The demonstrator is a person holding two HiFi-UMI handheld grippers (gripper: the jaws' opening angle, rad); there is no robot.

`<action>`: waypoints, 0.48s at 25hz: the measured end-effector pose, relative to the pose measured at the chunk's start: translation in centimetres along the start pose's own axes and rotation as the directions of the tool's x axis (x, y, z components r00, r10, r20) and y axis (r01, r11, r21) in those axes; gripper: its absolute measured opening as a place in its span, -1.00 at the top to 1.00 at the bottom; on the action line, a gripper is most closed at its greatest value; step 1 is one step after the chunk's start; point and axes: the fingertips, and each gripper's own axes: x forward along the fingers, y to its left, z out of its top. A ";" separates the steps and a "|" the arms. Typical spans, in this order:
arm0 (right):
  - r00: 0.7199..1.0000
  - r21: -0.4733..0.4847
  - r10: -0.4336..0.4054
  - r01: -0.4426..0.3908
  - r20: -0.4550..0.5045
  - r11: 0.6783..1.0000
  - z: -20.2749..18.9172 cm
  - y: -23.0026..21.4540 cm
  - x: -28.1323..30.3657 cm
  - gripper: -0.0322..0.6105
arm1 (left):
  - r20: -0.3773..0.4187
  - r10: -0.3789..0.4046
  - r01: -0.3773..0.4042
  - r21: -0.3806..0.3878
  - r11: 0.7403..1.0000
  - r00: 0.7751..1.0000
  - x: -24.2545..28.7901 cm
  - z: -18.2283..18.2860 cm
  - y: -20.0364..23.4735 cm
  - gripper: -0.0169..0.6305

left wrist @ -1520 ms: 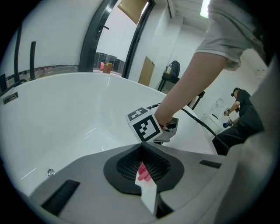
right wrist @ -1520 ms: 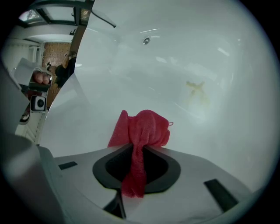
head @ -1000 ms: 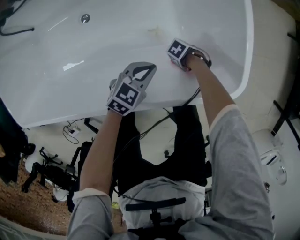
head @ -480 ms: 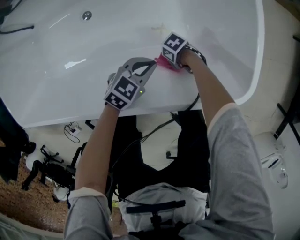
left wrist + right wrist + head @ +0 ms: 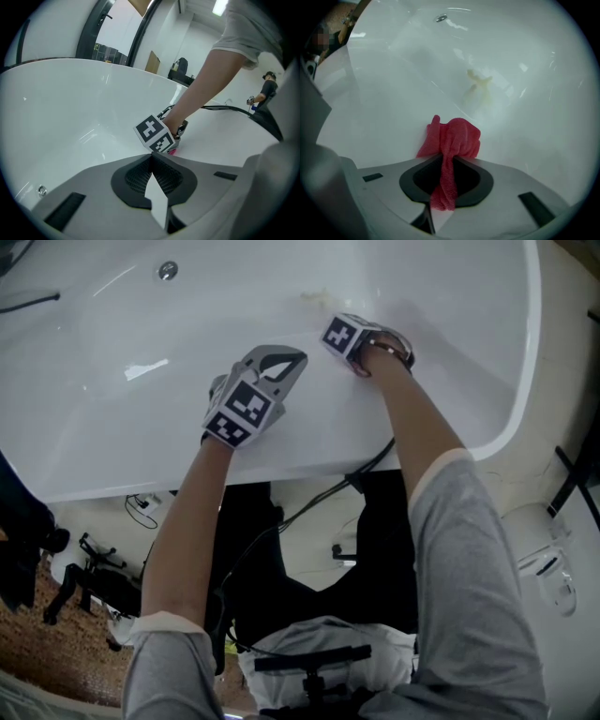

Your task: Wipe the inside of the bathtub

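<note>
— Pink cloth (image 5: 452, 140): where was it?

— Bunched against the sloping inner wall of the white bathtub (image 5: 112, 427), pressed there by the right gripper (image 5: 446, 164). Its jaws were drawn almost together and pinched a thin twisted strand of the cloth, with the bulk spilling out in front of the tips. A yellowish stain (image 5: 480, 82) sat on the wall just beyond the cloth, apart from it. The round metal drain fitting (image 5: 441, 18) lay well past that.

— And the other claw?

— The left gripper (image 5: 151, 159) was closed tip to tip and held nothing. It was poised over the near wall of the tub, beside the right one. Whether it touched the surface could not be told.

— What could have gone wrong from there?

— Most likely the grip. Only a narrow strand was clamped, so drag against the wall might have pulled the cloth free. With so small a wad in front, the hard jaw tips might have scraped the glossy surface, or a stroke might have passed beside the stain. A black cable (image 5: 375, 461) trailed over the rim beneath the right arm and could have snagged on a long reach.
</note>
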 end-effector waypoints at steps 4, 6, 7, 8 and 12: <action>0.971 0.105 0.194 -0.209 0.139 0.972 2.7 1.6 0.7 0.70 | -0.015 -0.023 0.023 0.025 0.999 1.000 0.7 -0.9 -0.2 0.94; 0.945 0.096 0.266 -0.288 0.191 0.953 4.1 2.5 0.8 0.70 | -0.023 -0.039 0.040 0.045 0.998 0.999 1.2 -1.2 -0.4 0.94; 0.934 0.087 0.292 -0.314 0.206 0.945 4.7 2.8 0.7 0.70 | -0.026 -0.045 0.046 0.053 0.998 0.999 1.4 -1.4 -0.4 0.94; 0.926 0.080 0.310 -0.333 0.216 0.939 5.0 3.0 0.7 0.70 | -0.029 -0.049 0.050 0.057 0.997 0.998 1.7 -1.4 -0.3 0.94; 0.940 0.078 0.275 -0.296 0.203 0.952 5.3 2.3 1.4 0.70 | -0.032 -0.059 0.061 0.062 0.996 0.998 2.4 -1.5 -0.1 0.94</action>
